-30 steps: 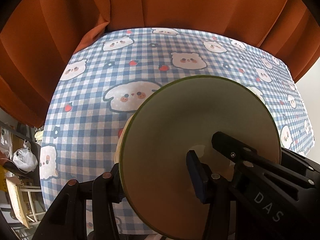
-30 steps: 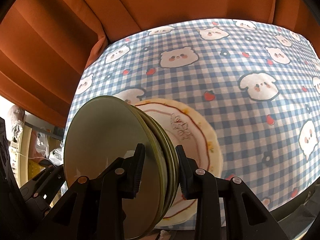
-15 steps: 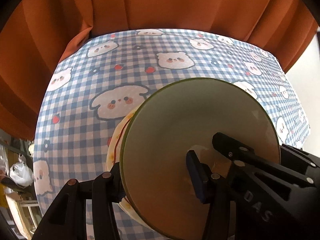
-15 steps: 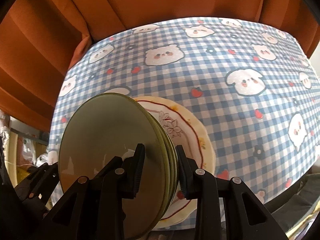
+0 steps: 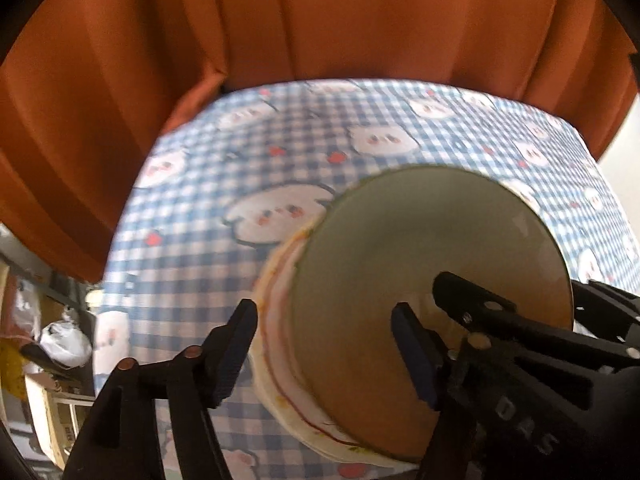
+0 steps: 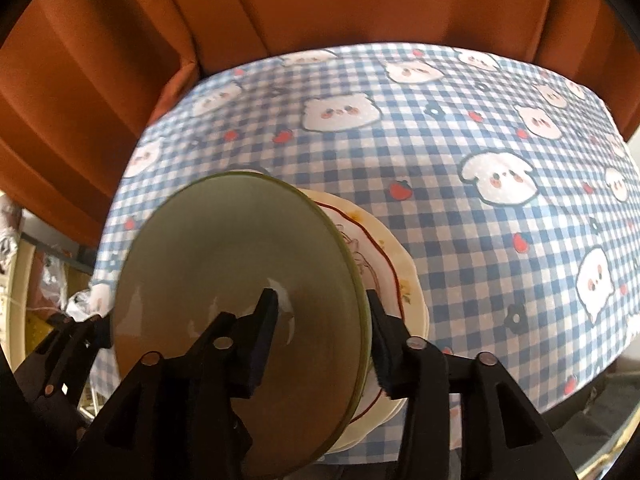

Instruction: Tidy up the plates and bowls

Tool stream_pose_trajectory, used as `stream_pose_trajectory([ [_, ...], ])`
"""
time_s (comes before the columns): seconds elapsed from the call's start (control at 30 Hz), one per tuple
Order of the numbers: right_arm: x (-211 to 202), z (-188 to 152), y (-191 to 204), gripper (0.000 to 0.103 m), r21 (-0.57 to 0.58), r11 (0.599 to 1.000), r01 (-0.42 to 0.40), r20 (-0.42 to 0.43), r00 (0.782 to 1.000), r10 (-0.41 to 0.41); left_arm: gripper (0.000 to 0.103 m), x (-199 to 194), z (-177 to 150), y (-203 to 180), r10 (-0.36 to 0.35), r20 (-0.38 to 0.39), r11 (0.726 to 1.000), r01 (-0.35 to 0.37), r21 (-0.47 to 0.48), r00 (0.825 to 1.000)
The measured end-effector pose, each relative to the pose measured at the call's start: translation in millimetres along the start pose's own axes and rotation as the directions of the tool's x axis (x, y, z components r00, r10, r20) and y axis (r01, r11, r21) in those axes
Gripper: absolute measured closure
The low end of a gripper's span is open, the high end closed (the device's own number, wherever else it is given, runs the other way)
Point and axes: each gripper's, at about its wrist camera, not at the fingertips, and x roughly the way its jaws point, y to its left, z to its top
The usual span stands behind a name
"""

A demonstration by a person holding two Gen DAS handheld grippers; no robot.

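A stack of olive-green plates (image 5: 400, 280) rests on a cream plate with a red ring (image 5: 276, 320) on the checked tablecloth. My left gripper (image 5: 324, 344) straddles the stack's left rim with its jaws wide apart, open. In the right wrist view the green plates (image 6: 224, 304) sit on the cream plate (image 6: 396, 280). My right gripper (image 6: 320, 328) has one finger on the top green plate and one against the stack's edge, clamped on it.
The blue-and-white checked tablecloth (image 6: 460, 140) with bear prints covers the table. An orange curtain (image 5: 320, 20) hangs behind it. Clutter and a wooden frame (image 5: 44, 360) lie beyond the table's left edge.
My left gripper's jaws have spread apart and released the stack, and the cream plate's rim shows more. The right gripper keeps its grip; the stack sits lower on the table.
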Motion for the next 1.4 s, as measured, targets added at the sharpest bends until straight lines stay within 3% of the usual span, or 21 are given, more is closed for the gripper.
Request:
stream_pose_trajectory([
  [0.1,-15,-2,3,0.033,-0.057,0.998,-0.018,0.076,0.997,0.023,0.023,-13,-2,5,0.039,0.052,0.998,-0.036,-0.050,0.998],
  [0.27,-44,-9,2,0.030,-0.120,0.991,-0.053,0.175,0.982,0.073,0.018,-43,-13,3,0.096,0.149,0.992,-0.083,-0.097,0.984],
  [0.63,-100,-58,-34,0.021,-0.179,0.982,-0.062,0.353,0.928,0.123,0.014,-86,-61,-27,0.097,0.272,0.986,-0.056,-0.154,0.957],
  [0.8,-112,-83,-66,0.018,-0.166,0.986,-0.033,0.410,0.907,0.099,0.012,-94,-82,-43,0.091,0.310,0.988,-0.047,-0.146,0.946],
  [1.1,-131,-117,-118,0.013,-0.109,0.993,0.048,0.490,0.872,0.011,0.009,-99,-100,-78,0.041,0.329,0.994,-0.004,-0.113,0.943],
  [1.4,-137,-134,-145,0.011,-0.035,0.997,0.076,0.499,0.866,-0.048,0.007,-102,-105,-83,0.039,0.344,0.992,0.004,-0.124,0.938],
])
